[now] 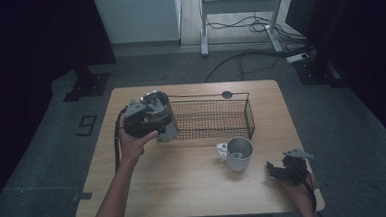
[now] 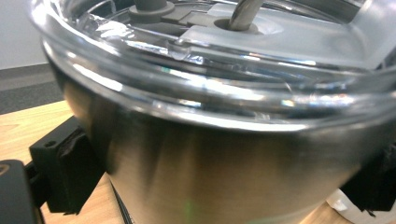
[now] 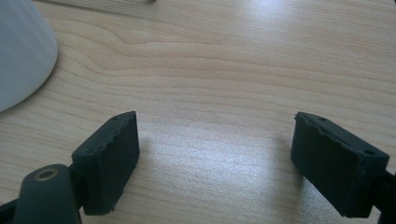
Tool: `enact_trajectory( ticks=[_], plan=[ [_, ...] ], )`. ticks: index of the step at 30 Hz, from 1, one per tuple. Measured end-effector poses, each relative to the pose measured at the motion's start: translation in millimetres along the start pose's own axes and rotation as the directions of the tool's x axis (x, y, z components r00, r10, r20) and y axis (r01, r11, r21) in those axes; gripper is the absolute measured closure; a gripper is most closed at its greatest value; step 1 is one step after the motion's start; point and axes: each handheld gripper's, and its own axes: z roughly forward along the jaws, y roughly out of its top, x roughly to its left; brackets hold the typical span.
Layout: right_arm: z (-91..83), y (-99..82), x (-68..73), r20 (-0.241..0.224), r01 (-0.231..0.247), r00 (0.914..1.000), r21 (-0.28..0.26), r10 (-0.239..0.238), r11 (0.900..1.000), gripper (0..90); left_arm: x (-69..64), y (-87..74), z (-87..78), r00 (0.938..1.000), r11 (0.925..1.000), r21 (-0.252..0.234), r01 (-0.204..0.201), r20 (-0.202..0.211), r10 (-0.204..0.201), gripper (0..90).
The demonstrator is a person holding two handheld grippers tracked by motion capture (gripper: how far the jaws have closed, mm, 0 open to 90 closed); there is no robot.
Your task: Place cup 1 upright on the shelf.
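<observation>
Clamping steel cup (image 1: 160, 115): left gripper (image 1: 149, 122) | right gripper (image 3: 215, 158): apart, empty | writing: none legible

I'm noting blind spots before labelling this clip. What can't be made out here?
- Base of the steel canister: high view, hidden by the left claw and hand; unclear whether it rests on the table.
- Canister's lower part: left gripper view, cut off by the bottom edge.
- Inside of the mug: high view, too small and dim.
- Pale rounded thing: right gripper view, cut off by the left edge; identity unclear.
</observation>
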Motion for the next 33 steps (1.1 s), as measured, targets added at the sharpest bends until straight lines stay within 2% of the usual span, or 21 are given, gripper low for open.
enact_trajectory(
  ticks=[7, 21, 33],
  plan=[
    [0.0, 0.0, -0.1, 0.001, 0.002, 1.0, 0.0, -0.002, 1.0, 15.1, -1.3, 6.5, 6.7, 1.0, 1.0, -0.005, -0.008, 0.002, 0.008, 4.1],
    [0.5, 0.4, -0.2, 0.0, 0.002, 1.0, 0.001, -0.002, 1.0, 15.0, -1.6, 17.2, 18.4, 0.9999, 0.9999, -0.01, 0.011, 0.004, -0.011, 4.1],
    [0.8, 0.4, -0.1, 0.001, 0.001, 1.0, -0.002, -0.001, 1.0, 15.0, -0.9, 22.7, 29.3, 0.9996, 0.9997, -0.005, 0.023, -0.013, -0.023, 4.1]
  ],
)
